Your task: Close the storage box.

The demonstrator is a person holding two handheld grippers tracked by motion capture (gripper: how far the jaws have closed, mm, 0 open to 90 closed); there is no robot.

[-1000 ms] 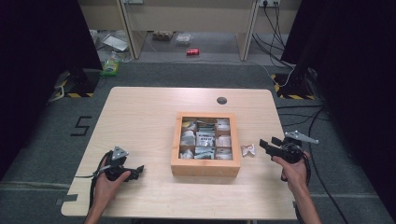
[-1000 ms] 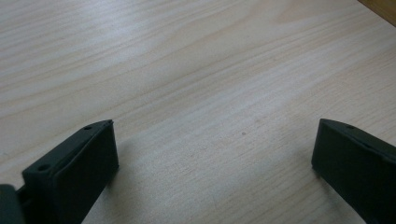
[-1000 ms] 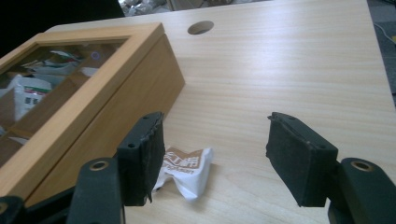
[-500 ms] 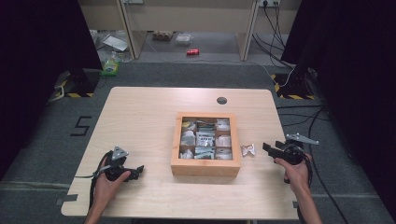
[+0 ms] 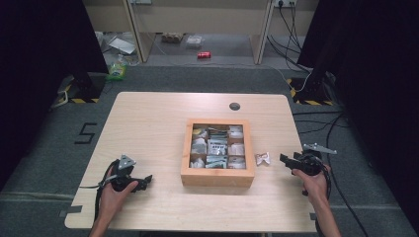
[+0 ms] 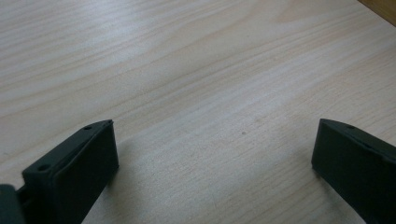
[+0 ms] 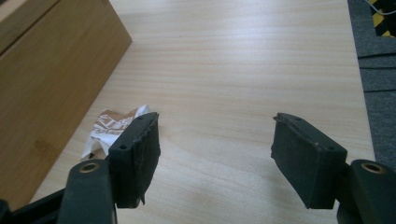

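A wooden box (image 5: 217, 177) divided into compartments holds several small packets and stands in the middle of the table. A small white and brown wrapped packet (image 5: 263, 158) lies on the table just right of the box. My right gripper (image 5: 284, 159) is open, low over the table, a little to the right of that packet and pointing at it. In the right gripper view the packet (image 7: 112, 123) lies beside the box wall (image 7: 51, 79), partly behind the left jaw and outside the gap of the gripper (image 7: 215, 126). My left gripper (image 5: 147, 180) rests open at the front left, over bare wood (image 6: 212, 154).
A dark round insert (image 5: 234, 106) sits in the tabletop near the far edge. The table's right edge (image 7: 359, 84) runs close to the right gripper, with grey floor and cables beyond. Shelving and clutter stand on the floor behind the table.
The right gripper has sunk a little toward the table and drifted slightly away from the box. The left gripper and the packet have stayed where they were.
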